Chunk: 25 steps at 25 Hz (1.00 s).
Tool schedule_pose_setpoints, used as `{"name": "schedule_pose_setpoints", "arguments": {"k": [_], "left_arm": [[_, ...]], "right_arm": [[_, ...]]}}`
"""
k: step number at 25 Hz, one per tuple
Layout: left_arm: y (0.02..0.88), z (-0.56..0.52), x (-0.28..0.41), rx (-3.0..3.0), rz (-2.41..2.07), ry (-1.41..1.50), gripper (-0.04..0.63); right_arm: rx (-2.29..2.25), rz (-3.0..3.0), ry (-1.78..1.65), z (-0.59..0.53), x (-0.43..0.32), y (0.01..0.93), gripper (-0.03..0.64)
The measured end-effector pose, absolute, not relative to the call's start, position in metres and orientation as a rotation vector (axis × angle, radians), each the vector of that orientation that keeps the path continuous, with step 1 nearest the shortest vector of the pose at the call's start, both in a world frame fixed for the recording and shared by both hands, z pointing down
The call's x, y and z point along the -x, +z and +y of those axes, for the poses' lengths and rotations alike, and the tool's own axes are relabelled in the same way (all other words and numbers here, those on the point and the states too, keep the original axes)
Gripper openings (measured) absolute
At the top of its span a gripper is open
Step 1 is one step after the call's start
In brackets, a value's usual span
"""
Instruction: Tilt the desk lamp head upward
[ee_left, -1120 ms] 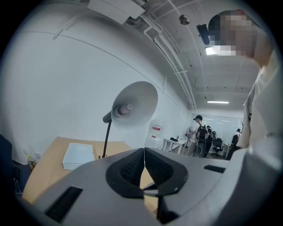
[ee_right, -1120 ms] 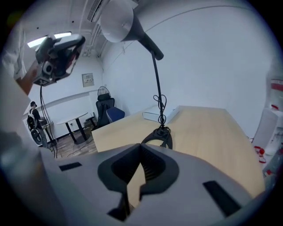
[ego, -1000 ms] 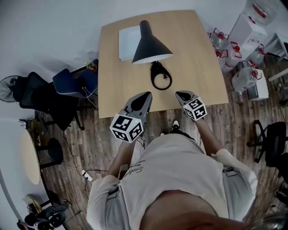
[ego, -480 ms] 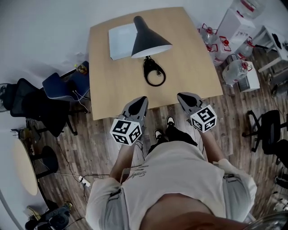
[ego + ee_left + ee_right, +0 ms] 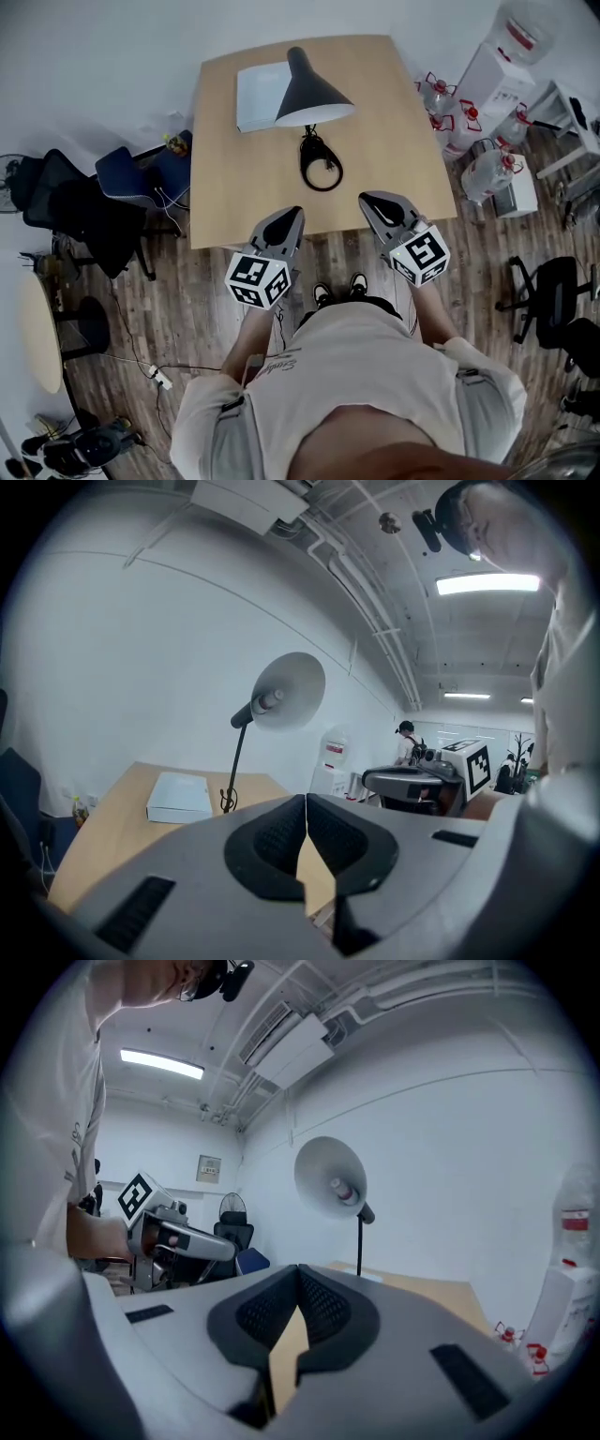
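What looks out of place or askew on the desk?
Nothing stands out. The desk lamp stands upright on the table, the white box lies flat beside it, and the left gripper and right gripper hover shut, empty, at the near edge.

Right tool (image 5: 298,1279) with jaws together, empty; lamp head (image 5: 326,1176) well beyond.

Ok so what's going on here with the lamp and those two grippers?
A person stands at the near edge of a wooden table, holding a left gripper and a right gripper. Both grippers are shut with nothing between their jaws, and both are well short of the desk lamp. The lamp stands toward the table's far side, beside a white box. Nothing is touching the lamp head.
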<state>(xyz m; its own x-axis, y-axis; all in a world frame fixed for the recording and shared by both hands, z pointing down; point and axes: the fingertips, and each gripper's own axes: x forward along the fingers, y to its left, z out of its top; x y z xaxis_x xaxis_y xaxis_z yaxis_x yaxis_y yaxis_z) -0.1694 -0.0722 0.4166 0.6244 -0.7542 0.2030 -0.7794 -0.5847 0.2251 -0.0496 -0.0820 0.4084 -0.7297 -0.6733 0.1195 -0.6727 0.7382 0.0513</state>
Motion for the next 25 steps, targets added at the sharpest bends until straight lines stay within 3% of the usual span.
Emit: {"name": "schedule_pose_setpoints", "arguments": {"k": [9, 25], "left_arm": [[0.371, -0.083, 0.159, -2.635, -1.342, 0.077, 0.017], [0.358, -0.088, 0.151, -2.646, -1.361, 0.012, 0.017]], "right_arm": [[-1.115, -2.852, -0.233, -0.095, 0.039, 0.352, -0.003], [-1.108, -2.865, -0.263, -0.101, 0.033, 0.34, -0.003]]}}
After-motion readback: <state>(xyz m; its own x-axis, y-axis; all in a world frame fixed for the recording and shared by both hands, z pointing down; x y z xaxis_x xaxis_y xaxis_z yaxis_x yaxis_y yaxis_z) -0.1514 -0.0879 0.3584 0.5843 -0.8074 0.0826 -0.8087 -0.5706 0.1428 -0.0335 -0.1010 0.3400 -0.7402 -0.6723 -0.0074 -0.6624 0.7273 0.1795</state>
